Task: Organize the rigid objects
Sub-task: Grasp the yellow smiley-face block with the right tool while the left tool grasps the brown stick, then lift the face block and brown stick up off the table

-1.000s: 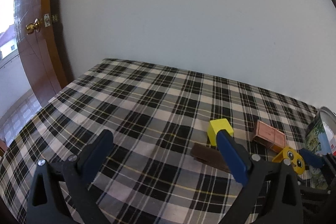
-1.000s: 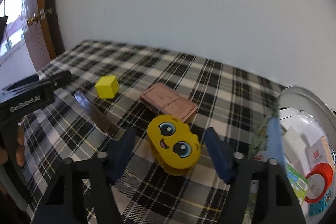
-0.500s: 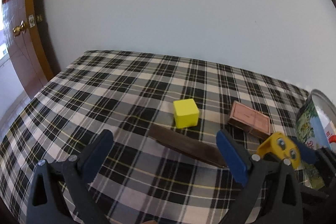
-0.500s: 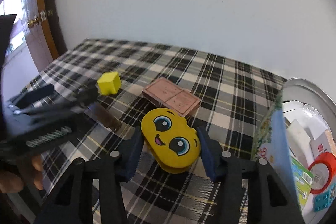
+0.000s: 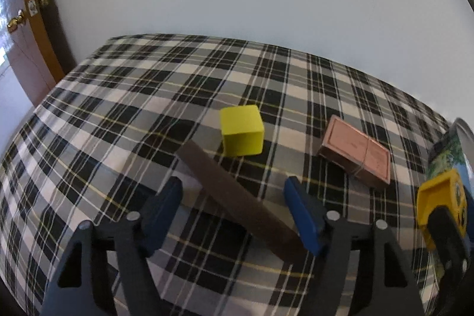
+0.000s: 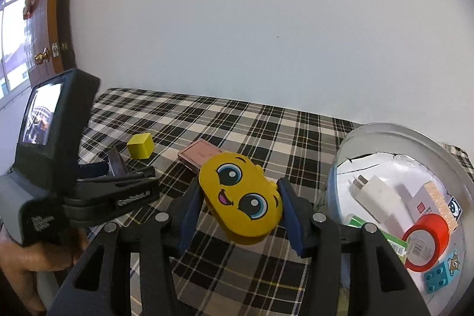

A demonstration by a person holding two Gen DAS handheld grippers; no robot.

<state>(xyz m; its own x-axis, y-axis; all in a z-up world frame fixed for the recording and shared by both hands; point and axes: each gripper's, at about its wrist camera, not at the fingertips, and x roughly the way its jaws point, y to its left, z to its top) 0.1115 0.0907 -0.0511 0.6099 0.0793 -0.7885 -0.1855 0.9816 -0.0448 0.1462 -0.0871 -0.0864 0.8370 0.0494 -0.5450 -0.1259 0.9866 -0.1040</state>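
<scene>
Above the plaid cloth (image 6: 237, 120), your right gripper (image 6: 237, 206) pinches the yellow smiley toy (image 6: 240, 197); your left gripper (image 5: 234, 215) is closing astride the brown bar (image 5: 237, 197), the yellow cube (image 5: 241, 134) at twelve o'clock.

The left claw (image 5: 232, 213) hangs over a worktop (image 5: 124, 96) covered in black-and-white plaid cloth, its blue pads (image 5: 302, 215) closing. A long dark brown bar (image 5: 237, 197) lies slantwise between the pads, touching neither; its near end runs close under the right-hand pad. Just beyond the claw, beside the bar's far end, sits a yellow cube (image 5: 242, 134). Farther to the right of the claw lies a flat pinkish-brown box (image 5: 357, 150). At the far right edge a yellow toy (image 5: 438, 197) is clamped by a second dark claw, against a printed container (image 5: 447, 150). A wooden door (image 5: 20, 49) stands far left.
</scene>
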